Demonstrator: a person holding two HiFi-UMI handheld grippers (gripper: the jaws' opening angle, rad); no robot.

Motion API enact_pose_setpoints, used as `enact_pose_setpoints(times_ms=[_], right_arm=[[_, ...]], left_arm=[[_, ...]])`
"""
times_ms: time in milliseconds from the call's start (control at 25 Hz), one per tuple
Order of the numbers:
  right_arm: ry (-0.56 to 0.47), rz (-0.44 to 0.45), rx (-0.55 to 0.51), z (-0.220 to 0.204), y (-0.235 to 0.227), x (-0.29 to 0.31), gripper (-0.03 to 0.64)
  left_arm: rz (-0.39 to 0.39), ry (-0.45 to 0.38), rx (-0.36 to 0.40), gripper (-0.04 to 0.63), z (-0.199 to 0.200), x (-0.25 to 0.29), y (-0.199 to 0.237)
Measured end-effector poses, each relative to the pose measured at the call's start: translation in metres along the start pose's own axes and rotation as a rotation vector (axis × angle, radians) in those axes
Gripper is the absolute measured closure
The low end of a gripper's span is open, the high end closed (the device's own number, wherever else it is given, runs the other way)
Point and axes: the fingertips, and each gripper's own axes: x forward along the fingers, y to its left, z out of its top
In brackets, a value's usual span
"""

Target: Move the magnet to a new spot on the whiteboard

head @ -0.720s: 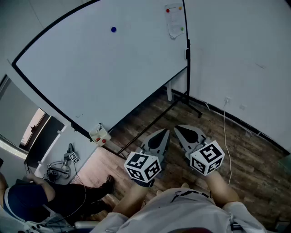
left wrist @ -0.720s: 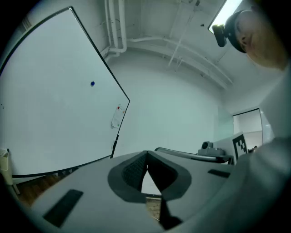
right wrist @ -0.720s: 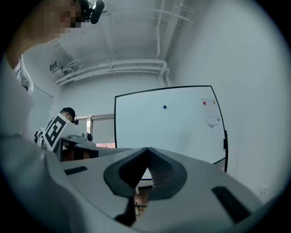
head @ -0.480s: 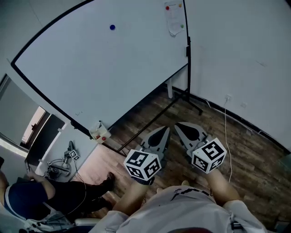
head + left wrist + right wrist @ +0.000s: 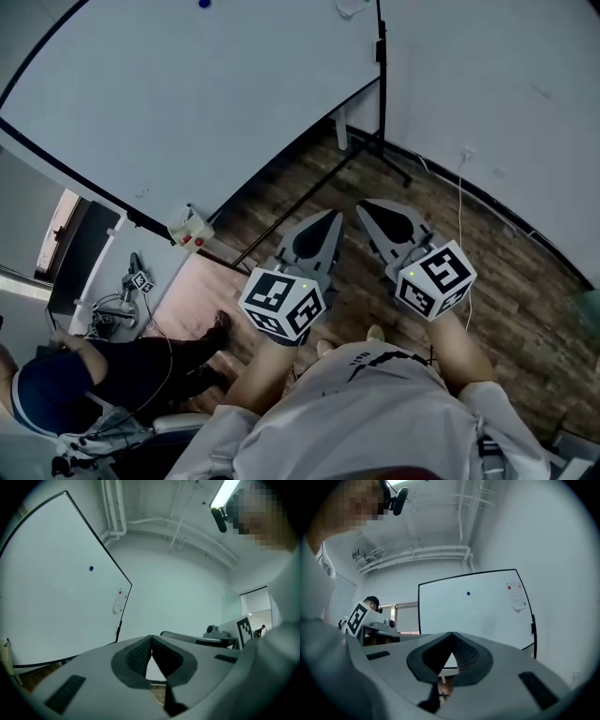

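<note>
A small blue magnet (image 5: 204,4) sticks high on the whiteboard (image 5: 187,103), right at the head view's top edge. It also shows as a blue dot (image 5: 91,568) in the left gripper view and as the same dot (image 5: 468,593) in the right gripper view. My left gripper (image 5: 333,217) and right gripper (image 5: 364,206) hang side by side over the wooden floor, far short of the board. Both point level at it. In each gripper view the jaws meet at the tip, so the left gripper (image 5: 151,637) and right gripper (image 5: 452,633) are shut and hold nothing.
A paper sheet (image 5: 516,596) with red and green magnets hangs at the board's upper right. A marker tray (image 5: 187,230) sits on the board's lower rail, above the black stand legs (image 5: 375,141). A person sits at the lower left (image 5: 56,394). A cable (image 5: 459,187) runs down the wall.
The head view has tipped down, so the board and magnet slid toward the picture's top. Both grippers stay shut, side by side, a little higher in the frame.
</note>
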Motion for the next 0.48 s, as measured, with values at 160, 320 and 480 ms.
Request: enact_pose_setpoints(times_ms=[160,320,480], right_arm=[[-0.002,0.003,-0.006,0.001,-0.003,-0.003,0.607],[-0.013,0.005,-0.019,0.006,-0.009,-0.008,0.608],[-0.023,0.007,-0.021,0.010,-0.014,-0.010,0.608]], left_arm=[[0.010,0.002,0.006,0.583,-0.001,0.001,-0.002],[0.008,-0.010,0.014,0.583,0.002,0.008,-0.008],[0.007,-0.005,0.015,0.583,0.000,0.012,-0.012]])
